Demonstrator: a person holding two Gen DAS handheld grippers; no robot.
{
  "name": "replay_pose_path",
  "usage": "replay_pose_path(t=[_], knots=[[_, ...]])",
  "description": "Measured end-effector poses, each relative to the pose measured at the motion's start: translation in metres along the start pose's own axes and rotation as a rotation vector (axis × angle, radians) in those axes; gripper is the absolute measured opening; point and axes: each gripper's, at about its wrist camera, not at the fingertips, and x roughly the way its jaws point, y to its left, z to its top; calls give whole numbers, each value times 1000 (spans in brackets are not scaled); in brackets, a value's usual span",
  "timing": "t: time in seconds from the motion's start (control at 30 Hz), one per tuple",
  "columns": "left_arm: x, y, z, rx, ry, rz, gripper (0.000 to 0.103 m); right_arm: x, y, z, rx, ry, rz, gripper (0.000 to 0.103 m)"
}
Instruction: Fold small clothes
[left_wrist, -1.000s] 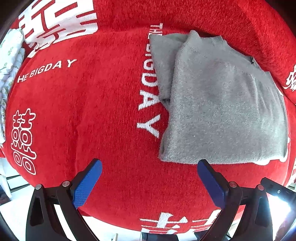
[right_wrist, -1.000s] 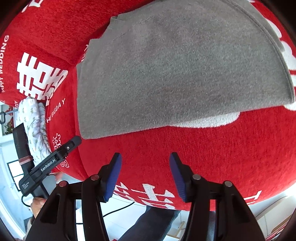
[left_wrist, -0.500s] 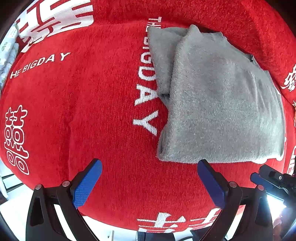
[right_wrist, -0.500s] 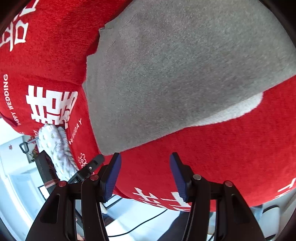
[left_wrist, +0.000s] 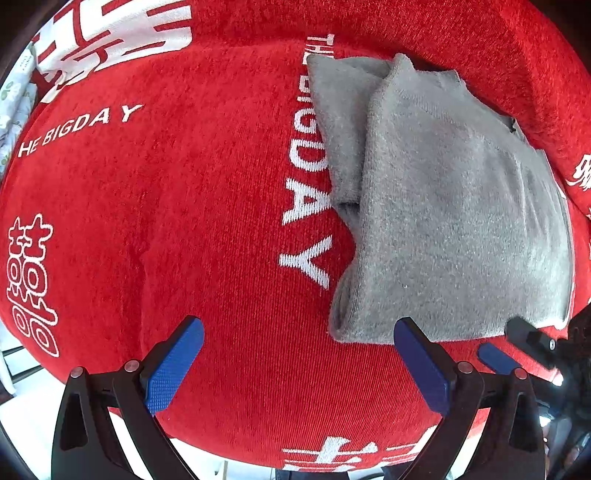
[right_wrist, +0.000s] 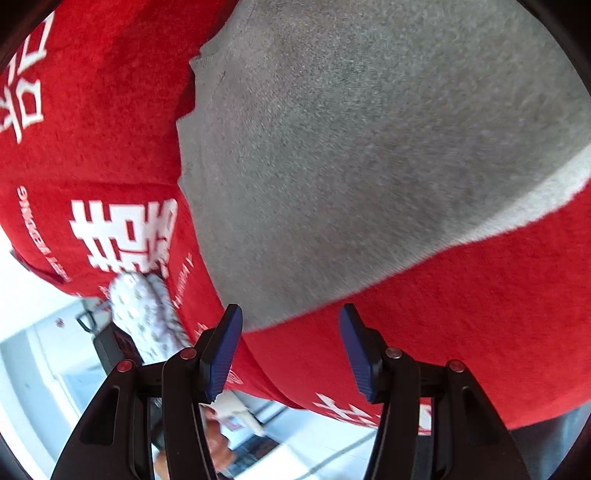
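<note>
Grey folded garment (left_wrist: 454, 206) lies lengthwise away from the left tongs (left_wrist: 299, 363).

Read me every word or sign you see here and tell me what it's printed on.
"HE BIGDAY": red blanket, first letter cut off.
"THE BIGDAY": same blanket, partly under the grey sweater.
Large white Chinese characters: same blanket.
Small white lettering, right wrist view: too blurred to read.

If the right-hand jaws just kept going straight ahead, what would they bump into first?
Most likely the near edge of the grey folded garment, which lies on the red blanket just ahead of the open right gripper. Depth is unclear; it might touch blanket first.
</note>
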Motion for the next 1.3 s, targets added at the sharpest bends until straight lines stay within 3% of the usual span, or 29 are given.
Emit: replay_pose_path(t=[0.3, 0.53, 0.77, 0.9, 1.0, 1.13, 1.3], knots=[[6, 0, 15, 0, -12, -23, 103, 21, 13, 2, 14, -24, 71, 63], [5, 21, 34, -94, -44, -197, 103, 27, 15, 2, 35, -72, 125, 66], [5, 41, 54, -123, -45, -274, 103, 31, 21, -2, 55, -60, 156, 69], [5, 49, 63, -124, -46, -280, 103, 14, 14, -20, -22, -56, 42, 69], [4, 49, 62, -110, -37, -262, 103, -12, -4, -26, -31, -152, -9, 69], [8, 49, 45, -110, -23, -261, 103, -20, -19, -11, 40, -226, 77, 69], [8, 50, 44, -127, -17, -308, 103, 23, 6, -1, 11, -155, 147, 68]])
